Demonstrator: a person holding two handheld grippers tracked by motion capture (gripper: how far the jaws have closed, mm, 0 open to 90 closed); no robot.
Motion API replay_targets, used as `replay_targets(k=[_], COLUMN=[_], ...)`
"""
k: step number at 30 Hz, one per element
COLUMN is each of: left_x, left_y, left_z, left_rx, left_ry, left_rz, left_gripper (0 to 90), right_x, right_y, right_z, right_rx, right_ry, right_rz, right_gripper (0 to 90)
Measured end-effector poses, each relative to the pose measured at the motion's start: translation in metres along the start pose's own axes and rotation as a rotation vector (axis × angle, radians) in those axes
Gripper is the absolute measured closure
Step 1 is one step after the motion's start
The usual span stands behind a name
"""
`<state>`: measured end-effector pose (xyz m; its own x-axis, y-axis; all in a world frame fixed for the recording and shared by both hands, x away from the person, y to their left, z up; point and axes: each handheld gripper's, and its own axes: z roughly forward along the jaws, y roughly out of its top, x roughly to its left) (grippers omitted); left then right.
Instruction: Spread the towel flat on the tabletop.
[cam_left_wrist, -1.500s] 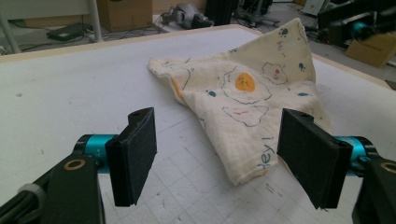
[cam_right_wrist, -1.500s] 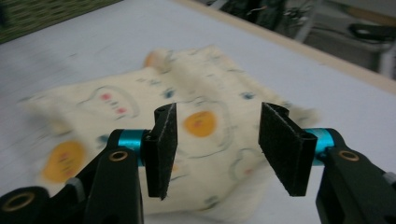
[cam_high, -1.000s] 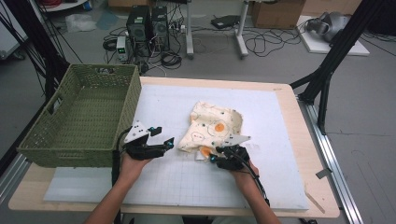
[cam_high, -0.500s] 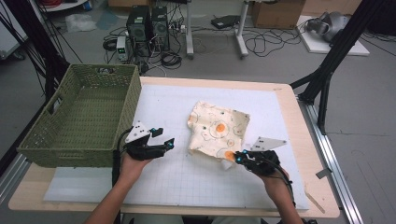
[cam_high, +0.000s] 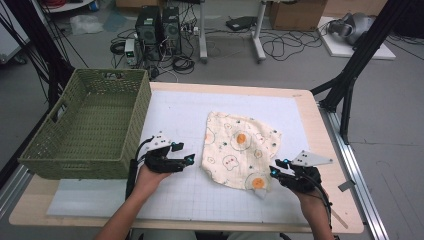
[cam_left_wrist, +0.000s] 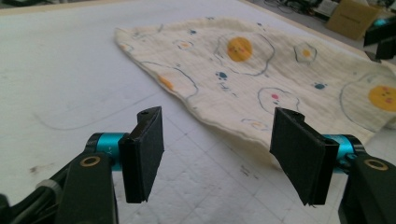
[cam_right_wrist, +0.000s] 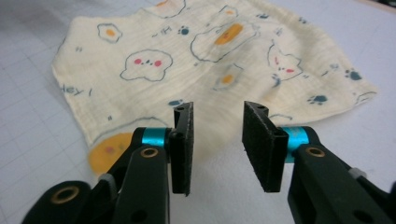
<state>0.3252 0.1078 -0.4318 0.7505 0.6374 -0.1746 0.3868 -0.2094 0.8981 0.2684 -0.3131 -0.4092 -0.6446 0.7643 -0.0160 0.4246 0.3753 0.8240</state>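
Cream cloth printed with fried eggs lies spread nearly flat on the white mat covering the desk, right of centre. Right gripper sits at the cloth's near right corner; its jaws have just been opening and stand at a narrow gap, nothing between them (cloth edge lies just ahead in the right gripper view). Left gripper rests just beside the cloth's left edge, jaws wide and empty. Green woven basket stands on the desk's left side.

Overhead plus two close cloth views
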Motion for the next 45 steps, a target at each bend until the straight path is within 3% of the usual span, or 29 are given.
replay_targets(k=[3,8,10,12,13,14,15,17,20,24,31,38,40,43,44,45], left_x=[-0.004,-0.01,-0.017,-0.024,-0.027,-0.027,-0.026,-0.026,-0.022,-0.01,0.001,0.004,0.004,0.005,0.006,0.006], left_y=[0.001,0.003,0.004,0.002,0.003,0.004,0.003,0.004,0.006,0.005,-0.009,-0.015,-0.016,-0.017,-0.017,-0.018], left_z=[0.015,0.046,0.056,0.064,0.064,0.063,0.062,0.058,0.046,0.016,-0.021,-0.031,-0.03,-0.029,-0.029,-0.028], left_rx=[0.051,0.163,0.2,0.241,0.243,0.239,0.242,0.249,0.217,0.165,0.143,0.137,0.138,0.134,0.129,0.13], left_ry=[-0.009,0.0,0.003,0.017,0.054,0.039,0.027,0.047,0.078,0.117,0.157,0.145,0.14,0.134,0.133,0.13], left_rz=[0.03,0.027,0.067,0.104,0.142,0.15,0.155,0.177,0.154,0.121,0.091,0.076,0.073,0.065,0.061,0.058], left_gripper=[34.8,34.7,37.5,47.3,51.6,62.7,79.7,85.8,86.5,86.4,86.3,85.9,85.5,85.1,84.7,84.6], right_x=[-0.002,-0.005,-0.005,-0.006,-0.006,-0.006,-0.006,-0.006,-0.005,-0.006,-0.007,-0.003,-0.001,0.002,0.003,0.003], right_y=[-0.002,-0.003,-0.002,-0.002,-0.003,-0.003,-0.002,-0.003,-0.003,-0.003,-0.005,0.003,0.004,0.005,0.007,0.009], right_z=[-0.001,-0.002,-0.003,-0.004,-0.004,-0.004,-0.005,-0.005,-0.005,-0.004,0.01,0.048,0.061,0.075,0.076,0.077], right_rx=[-0.007,-0.024,-0.03,-0.038,-0.042,-0.045,-0.046,-0.051,-0.045,-0.038,0.0,0.072,0.1,0.149,0.144,0.148], right_ry=[-0.013,-0.039,-0.043,-0.037,-0.036,-0.035,-0.033,-0.033,-0.032,-0.064,-0.122,-0.079,-0.072,-0.068,-0.043,-0.028], right_rz=[0.007,0.019,0.019,0.031,0.032,0.033,0.036,0.034,0.04,0.059,0.128,0.165,0.156,0.121,0.104,0.082], right_gripper=[59.7,56.9,56.3,56.3,56.3,56.0,55.9,55.4,55.5,55.8,52.4,44.8,44.7,56.0,70.8,78.9])
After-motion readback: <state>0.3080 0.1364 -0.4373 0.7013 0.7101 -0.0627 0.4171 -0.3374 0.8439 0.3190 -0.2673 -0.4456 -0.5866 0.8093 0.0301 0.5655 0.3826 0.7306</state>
